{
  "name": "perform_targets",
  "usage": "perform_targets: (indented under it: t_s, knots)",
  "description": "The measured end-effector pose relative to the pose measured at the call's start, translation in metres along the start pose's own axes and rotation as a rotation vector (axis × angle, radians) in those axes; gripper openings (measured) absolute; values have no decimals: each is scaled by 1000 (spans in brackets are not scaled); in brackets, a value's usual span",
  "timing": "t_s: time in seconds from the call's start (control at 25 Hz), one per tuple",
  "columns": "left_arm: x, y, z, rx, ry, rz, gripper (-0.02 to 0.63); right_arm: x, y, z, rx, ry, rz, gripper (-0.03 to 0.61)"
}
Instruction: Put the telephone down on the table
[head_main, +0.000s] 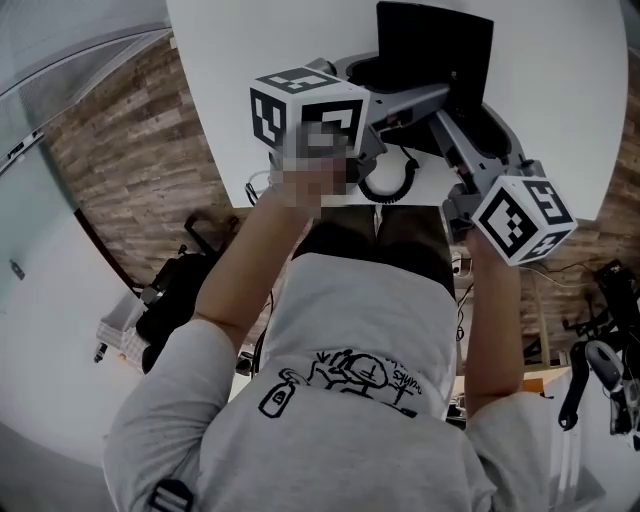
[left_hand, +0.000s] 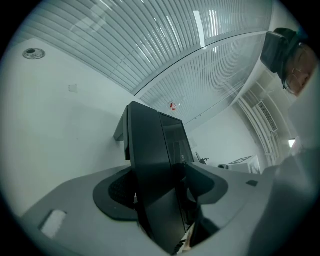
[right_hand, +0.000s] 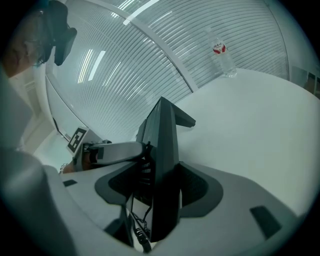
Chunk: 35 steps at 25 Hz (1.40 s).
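Note:
A black telephone (head_main: 436, 58) hangs tilted over the white round table (head_main: 240, 60), with its coiled cord (head_main: 388, 182) drooping beneath it. My left gripper (head_main: 422, 100) reaches in from the left and is shut on the telephone's edge. My right gripper (head_main: 457, 138) comes up from the lower right and is shut on it too. In the left gripper view the telephone (left_hand: 156, 170) stands as a dark slab between the jaws of the left gripper (left_hand: 161, 196). The right gripper view shows the same slab (right_hand: 163, 165) clamped in the right gripper (right_hand: 160, 191), with the left gripper (right_hand: 111, 150) beyond it.
A clear water bottle (right_hand: 222, 54) with a red label stands far back on the table (right_hand: 250, 115). Wood-patterned floor (head_main: 130, 150) surrounds the table. A black bag (head_main: 178, 300) lies on the floor at left, and black equipment (head_main: 600, 370) at right.

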<state>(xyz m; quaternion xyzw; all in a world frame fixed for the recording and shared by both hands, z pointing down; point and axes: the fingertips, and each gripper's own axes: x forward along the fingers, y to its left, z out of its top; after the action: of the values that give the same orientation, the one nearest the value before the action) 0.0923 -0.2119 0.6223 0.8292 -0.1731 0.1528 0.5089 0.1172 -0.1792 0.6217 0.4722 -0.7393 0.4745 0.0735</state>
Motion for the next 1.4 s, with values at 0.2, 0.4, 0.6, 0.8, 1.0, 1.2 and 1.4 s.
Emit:
perform_targets:
  t_s: [0.2, 0.4, 0.6, 0.8, 1.0, 1.2, 1.4]
  knots:
    - [7, 8, 5, 30, 21, 13, 290, 9, -10, 3, -25, 11, -23, 238]
    - [18, 12, 1, 43, 41, 18, 290, 12, -23, -1, -25, 27, -35, 235]
    - [22, 12, -1, 57, 36, 16, 288, 13, -28, -2, -18, 28, -30, 234]
    - [24, 15, 1, 79, 49, 22, 288, 16, -28, -3, -2, 30, -21, 235]
    - [28, 17, 1, 96, 80, 18, 290, 20, -31, -4, 13, 37, -21, 236]
    - [35, 20, 0, 120, 95, 49, 297, 21, -38, -6, 11, 46, -45, 249]
    - [36, 22, -4, 129, 91, 89, 321, 16, -42, -10, -3, 60, -88, 253]
